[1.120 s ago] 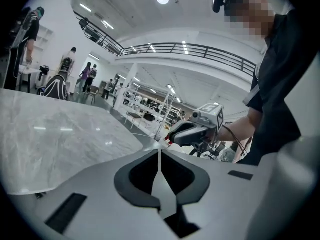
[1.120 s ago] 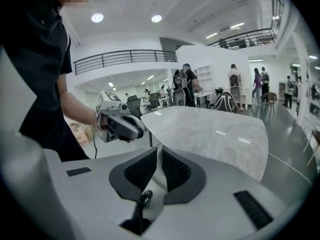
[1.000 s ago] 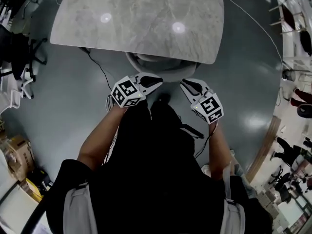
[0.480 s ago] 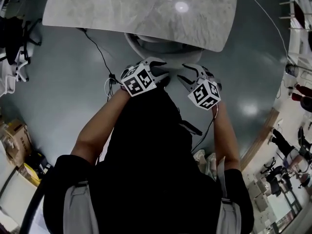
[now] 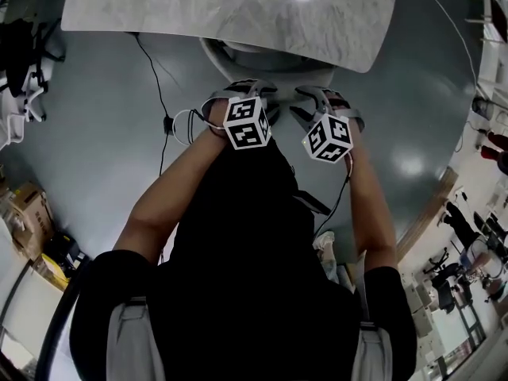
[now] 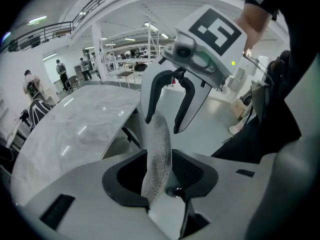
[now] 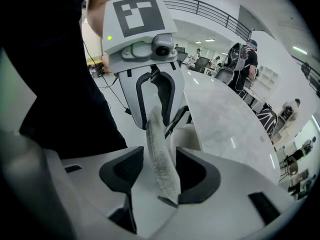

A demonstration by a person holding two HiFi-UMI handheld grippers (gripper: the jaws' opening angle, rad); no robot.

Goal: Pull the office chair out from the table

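Chair: the grey office chair (image 5: 270,68) with a mesh-covered backrest sits tucked under the pale grey marble-patterned desk (image 5: 238,6). Only its back shows past the desk edge, right in front of us.
Left hand-held gripper: the left hand-held gripper (image 5: 252,94) has just been opening its jaws, and they stand wide apart astride the thin grey top edge of the backrest (image 6: 157,149). The edge runs between the pads, but nothing is clamped.
Right hand-held gripper: the right hand-held gripper (image 5: 317,101) has likewise just been opening. It straddles the same edge just beside the left one, jaws spread, gripping nothing.
Slip: if we pull before both pairs of jaws close, we judge they would slide off the rim and leave the chair under the desk.
Thin edge: the rim is narrow and curved, and the mesh probably gives, so a shallow bite near the tips could peel off mid-pull.
Swivel: both grippers sit close together near the middle. One side pulling harder would likely spin the seat instead of rolling the chair out.
Cable: a black cable (image 5: 155,78) trails across the glossy grey floor (image 5: 95,157) near the chair's left. A wheel could snag it, though we cannot see the wheels.
Room: we stand close behind the chair, so unless we step back it would roll into our legs.
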